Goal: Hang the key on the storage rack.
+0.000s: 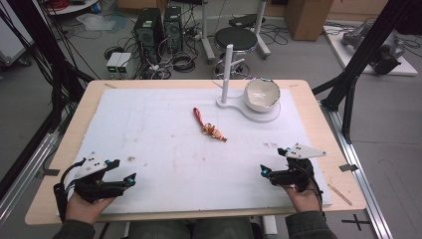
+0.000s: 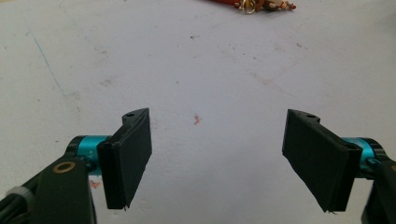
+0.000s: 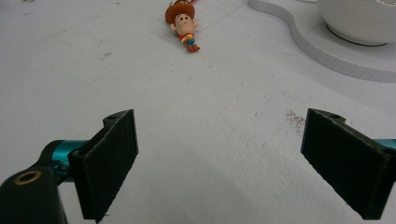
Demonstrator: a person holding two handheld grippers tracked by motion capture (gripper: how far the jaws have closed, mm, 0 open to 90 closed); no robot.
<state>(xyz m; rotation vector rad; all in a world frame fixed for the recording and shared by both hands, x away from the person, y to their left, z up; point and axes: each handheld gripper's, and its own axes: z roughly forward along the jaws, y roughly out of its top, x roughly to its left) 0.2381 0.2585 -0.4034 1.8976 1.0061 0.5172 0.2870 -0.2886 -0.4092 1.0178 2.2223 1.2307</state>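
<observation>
Hovering low at the near edge of the white surface (image 1: 149,149), left claw (image 1: 124,180) and right claw (image 1: 272,172) both gaping wide, gripping nothing. Lying mid-surface, well apart: cowboy keychain (image 1: 211,129), near the bowl (image 1: 262,93) stand. Likely just starting; reaching forward, closing on that figure.

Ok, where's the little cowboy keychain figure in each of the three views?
High view: the keychain figure lies mid-table on the white mat, left of and nearer than the white stand.
Left gripper view: its ring and a bit of red show at the top edge, right of centre.
Right gripper view: the figure lies top centre, hat away.
Shared landmark: the white stand holding the bowl.
</observation>
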